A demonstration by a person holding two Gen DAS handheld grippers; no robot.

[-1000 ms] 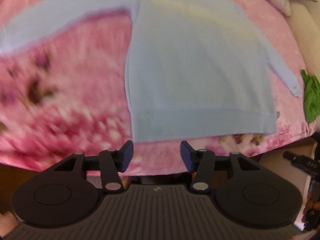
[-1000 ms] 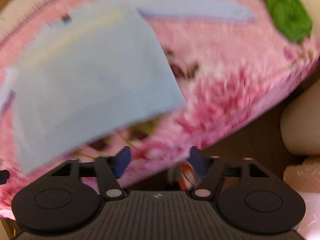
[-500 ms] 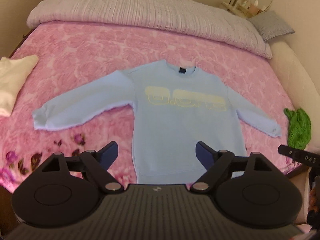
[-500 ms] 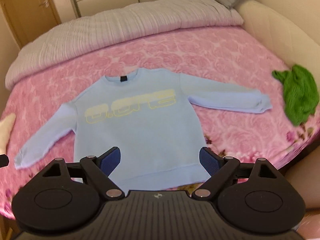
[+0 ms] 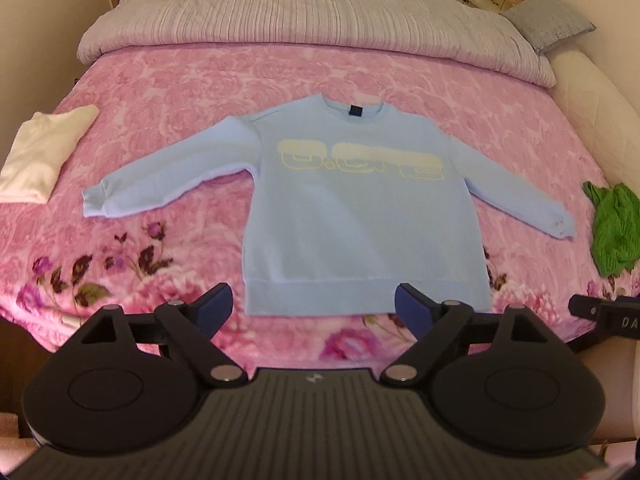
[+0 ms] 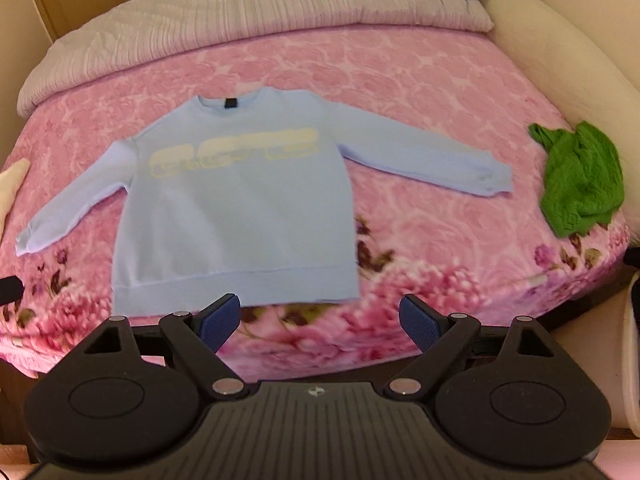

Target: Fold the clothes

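Observation:
A light blue sweatshirt (image 5: 360, 216) with pale yellow lettering lies flat and face up on the pink floral blanket (image 5: 160, 92), both sleeves spread out to the sides. The same sweatshirt (image 6: 236, 208) fills the middle of the right wrist view. My left gripper (image 5: 313, 307) is open and empty, held back from the bed just short of the hem. My right gripper (image 6: 320, 318) is likewise open and empty, near the hem's right corner and above the blanket's front edge.
A folded cream garment (image 5: 40, 152) lies at the bed's left side. A crumpled green garment (image 6: 580, 176) sits at the right edge. A grey quilt (image 5: 304, 20) is bunched along the head of the bed, with a padded cream bed frame (image 6: 560, 60) on the right.
Both grippers pulled back and rose away from the sweatshirt's hem, so the whole garment shows. Their jaws opened wider over the last second.

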